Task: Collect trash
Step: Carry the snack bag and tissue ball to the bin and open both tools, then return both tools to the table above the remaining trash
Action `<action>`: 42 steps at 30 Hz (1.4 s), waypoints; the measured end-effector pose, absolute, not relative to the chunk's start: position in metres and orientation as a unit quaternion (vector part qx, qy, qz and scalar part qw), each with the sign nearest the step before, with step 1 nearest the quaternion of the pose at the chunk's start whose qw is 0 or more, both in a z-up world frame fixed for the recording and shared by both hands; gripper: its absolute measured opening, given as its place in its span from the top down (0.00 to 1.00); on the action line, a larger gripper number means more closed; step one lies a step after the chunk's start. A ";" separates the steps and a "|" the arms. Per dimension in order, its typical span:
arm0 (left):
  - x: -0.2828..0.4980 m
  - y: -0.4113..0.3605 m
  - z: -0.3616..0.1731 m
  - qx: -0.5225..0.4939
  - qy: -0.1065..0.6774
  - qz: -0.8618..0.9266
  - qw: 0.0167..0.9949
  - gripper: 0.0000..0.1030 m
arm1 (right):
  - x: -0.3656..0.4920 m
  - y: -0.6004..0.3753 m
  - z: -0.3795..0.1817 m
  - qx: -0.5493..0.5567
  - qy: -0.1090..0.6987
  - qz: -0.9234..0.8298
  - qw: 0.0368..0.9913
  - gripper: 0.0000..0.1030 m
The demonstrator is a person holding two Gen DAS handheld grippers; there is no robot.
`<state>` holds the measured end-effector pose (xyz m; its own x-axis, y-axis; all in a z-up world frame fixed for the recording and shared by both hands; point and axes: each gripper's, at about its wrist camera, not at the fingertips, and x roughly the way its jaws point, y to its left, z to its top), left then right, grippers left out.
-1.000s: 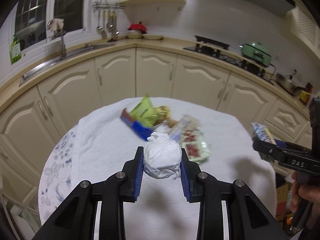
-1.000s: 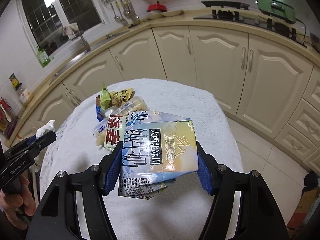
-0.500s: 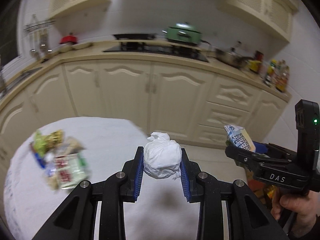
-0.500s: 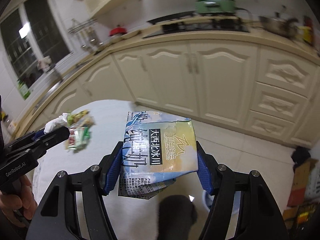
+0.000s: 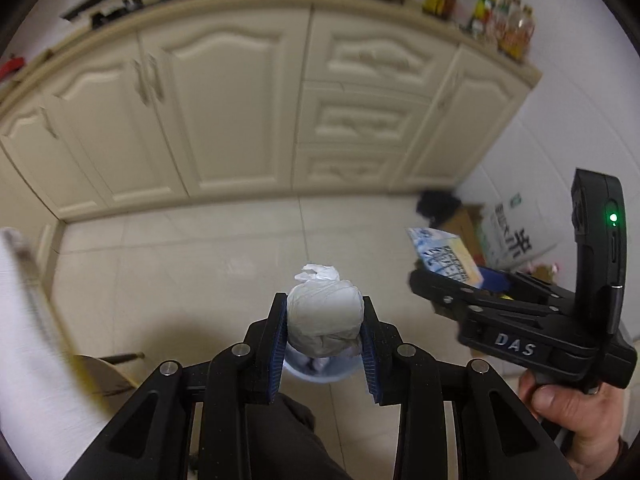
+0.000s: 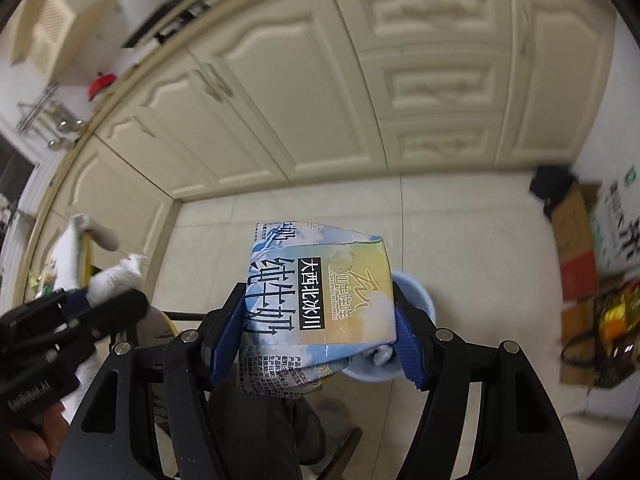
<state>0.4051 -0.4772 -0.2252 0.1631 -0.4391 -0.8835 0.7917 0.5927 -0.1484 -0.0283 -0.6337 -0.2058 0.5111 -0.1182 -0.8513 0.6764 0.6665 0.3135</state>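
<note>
Two tools, both loaded: my left tool point(image 5: 324, 328) pinches the crumpled white paper ball point(image 5: 325, 316) directly above the pale blue round bin point(image 6: 416, 300) on the floor. My right tool point(image 6: 320, 324) clamps the flattened blue-and-yellow milk carton point(image 6: 320, 300), hanging over that same bin, whose rim peeks out behind the carton.

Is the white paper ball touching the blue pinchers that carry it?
Touching. In the left wrist view both blue pads of the left gripper press against the sides of the white paper ball, with no gap on either side.
</note>
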 end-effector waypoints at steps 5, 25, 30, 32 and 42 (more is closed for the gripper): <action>0.439 -0.518 -0.259 0.190 0.541 -0.410 0.710 0.38 | -0.031 -0.662 -0.249 0.374 0.438 -0.249 0.778 0.28; 0.365 -0.383 -0.150 0.162 0.449 -0.348 0.807 0.03 | -0.026 -0.627 -0.212 0.369 0.421 -0.253 0.789 0.00; 0.341 -0.310 -0.107 0.143 0.416 -0.341 0.831 0.01 | -0.005 -0.594 -0.167 0.336 0.399 -0.230 0.822 0.00; 0.330 -0.280 -0.091 0.137 0.399 -0.335 0.843 0.01 | 0.006 -0.577 -0.149 0.317 0.390 -0.218 0.836 0.00; 0.285 -0.136 -0.042 0.071 0.336 -0.265 0.901 0.01 | 0.065 -0.473 -0.070 0.217 0.360 -0.147 0.895 0.00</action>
<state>0.2848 -0.1360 -0.0416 0.6337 -0.4292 -0.6436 0.5252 0.8496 -0.0494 0.0652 -0.4733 -0.0705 0.6978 -0.1069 -0.7083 0.4190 0.8629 0.2825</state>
